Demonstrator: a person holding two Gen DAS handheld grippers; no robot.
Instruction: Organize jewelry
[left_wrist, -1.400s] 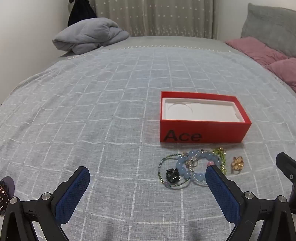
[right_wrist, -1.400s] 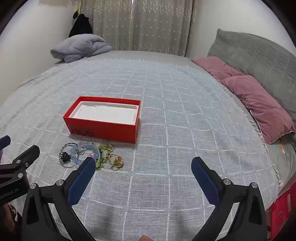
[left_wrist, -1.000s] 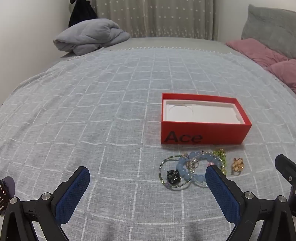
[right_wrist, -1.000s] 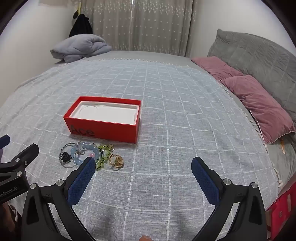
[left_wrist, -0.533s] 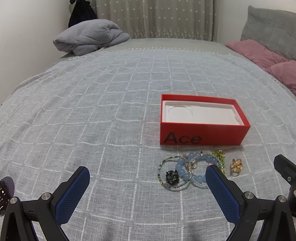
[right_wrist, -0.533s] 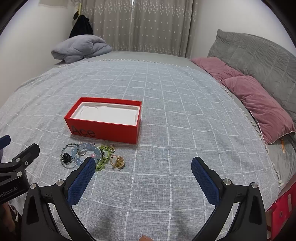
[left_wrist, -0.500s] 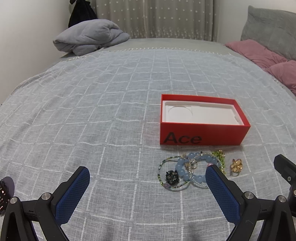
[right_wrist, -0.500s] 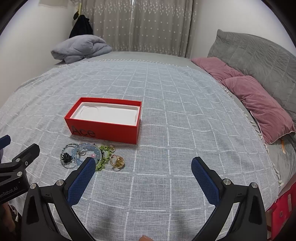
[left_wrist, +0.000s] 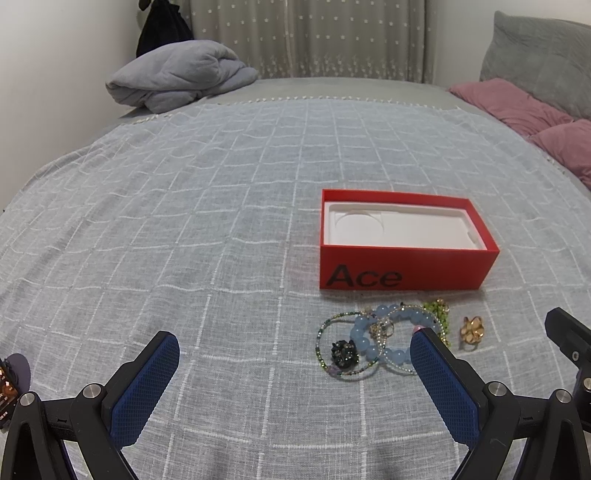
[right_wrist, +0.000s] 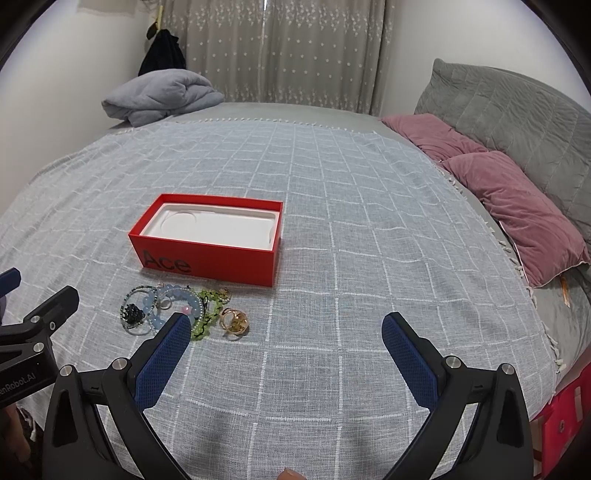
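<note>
An open red box marked "Ace", with an empty white insert, sits on the grey checked bedspread; it also shows in the right wrist view. In front of it lies a tangle of jewelry: a blue bead bracelet, a thin beaded bracelet with a black charm, a green bead strand and a gold ring. My left gripper is open and empty, near the pile. My right gripper is open and empty, just right of the ring.
A folded grey blanket lies at the far left of the bed. Pink pillows and a grey cushion line the right side. The bed edge drops off at right.
Both grippers have shifted very slightly; the jewelry and box sit a little higher in the right wrist view. Nothing was taken hold of or moved.
</note>
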